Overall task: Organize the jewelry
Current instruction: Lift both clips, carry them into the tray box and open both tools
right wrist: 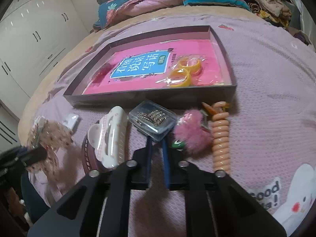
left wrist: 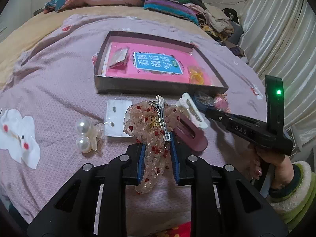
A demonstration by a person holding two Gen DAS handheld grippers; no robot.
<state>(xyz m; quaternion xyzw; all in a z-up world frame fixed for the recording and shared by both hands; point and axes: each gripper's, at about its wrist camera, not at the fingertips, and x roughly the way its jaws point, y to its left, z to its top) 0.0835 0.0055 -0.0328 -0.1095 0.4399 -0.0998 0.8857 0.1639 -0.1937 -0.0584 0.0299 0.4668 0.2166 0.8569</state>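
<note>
Left tongs point(left wrist: 158, 138) grip the soft, light bow clip point(left wrist: 152, 130); right tongs point(right wrist: 157, 138) pinch the rigid, slippery clear box point(right wrist: 153, 121) at its six-o'clock edge.

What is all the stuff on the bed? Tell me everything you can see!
tray: 1, dark brown, middle of the bed cover
book: 1, pink with a blue label, inside the tray
ring bag: 1, clear with orange rings, in the tray's right end
bow clip: 1, sheer beige with red dots, between the left gripper's fingers
small box: 1, clear with metal bits inside, at the right gripper's fingertips
claw clip: 1, white, left of the small box
pompom: 1, fluffy pink, right of the small box
coil tie: 1, peach, right of the pompom
pearl clip: 1, cream, left on the cover
left gripper: 1, black and blue, shut on the bow clip
right gripper: 1, black and blue, shut on the small box
</note>
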